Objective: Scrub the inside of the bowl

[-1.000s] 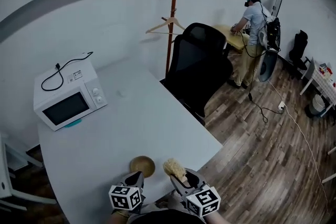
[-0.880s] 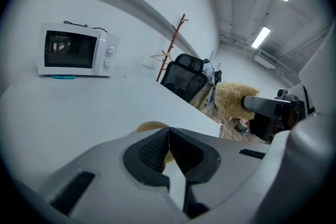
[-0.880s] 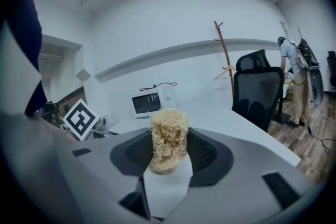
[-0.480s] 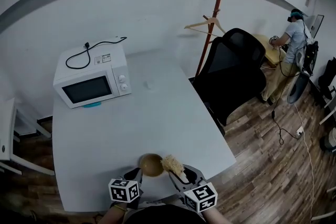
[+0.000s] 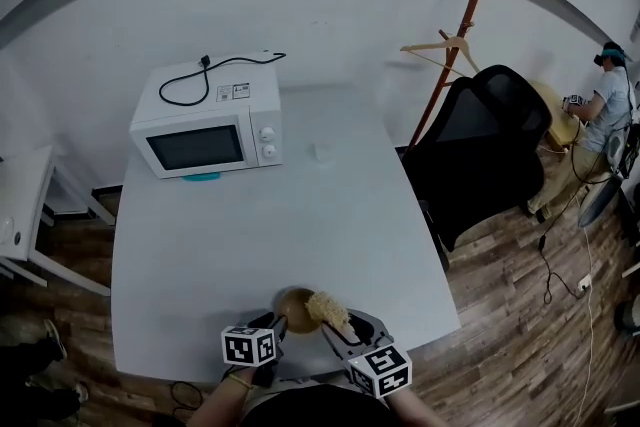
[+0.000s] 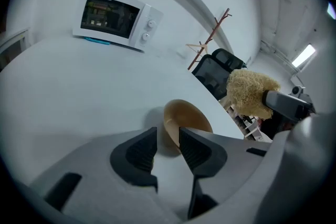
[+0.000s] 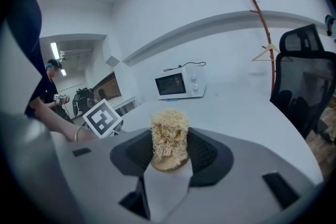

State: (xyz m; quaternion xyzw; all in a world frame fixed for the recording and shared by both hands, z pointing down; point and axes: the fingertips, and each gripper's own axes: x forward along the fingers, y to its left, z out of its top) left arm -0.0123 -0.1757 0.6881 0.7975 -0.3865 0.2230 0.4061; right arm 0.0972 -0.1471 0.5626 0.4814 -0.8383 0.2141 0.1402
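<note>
1. The white table [image 5: 200, 265] carries the work. A microwave [image 5: 210, 130] stands at the 11 o'clock part of the tabletop, well apart from both tools. A black office chair [image 5: 480, 150] stands off the table's 3 o'clock edge.

2. Right gripper [image 7: 169, 150]: clenched. Both ribbed pads press on the flanks of a straw-coloured fibrous scrubber [image 7: 169, 136], which stands upright and projects past the jaw tips.

3. Left gripper [image 6: 167, 136]: jaws opening, with a clear gap between the pads. Neither pad presses on anything. The near rim of the bowl [image 6: 186, 122] sits at the mouth of that gap, at 12 o'clock from the jaw tips.

4. The bowl [image 5: 293, 307] is tan and round, and rests on the table at its 6 o'clock edge, close to the person. The left gripper [image 5: 272, 327] lies at 7 o'clock from it and the right gripper [image 5: 338, 327] at 4 o'clock.

5. In the head view the scrubber [image 5: 328, 311] overlaps the bowl's 3 o'clock rim. In the left gripper view the scrubber [image 6: 252, 93] sits at 2 o'clock from the bowl with a gap showing between them.
</note>
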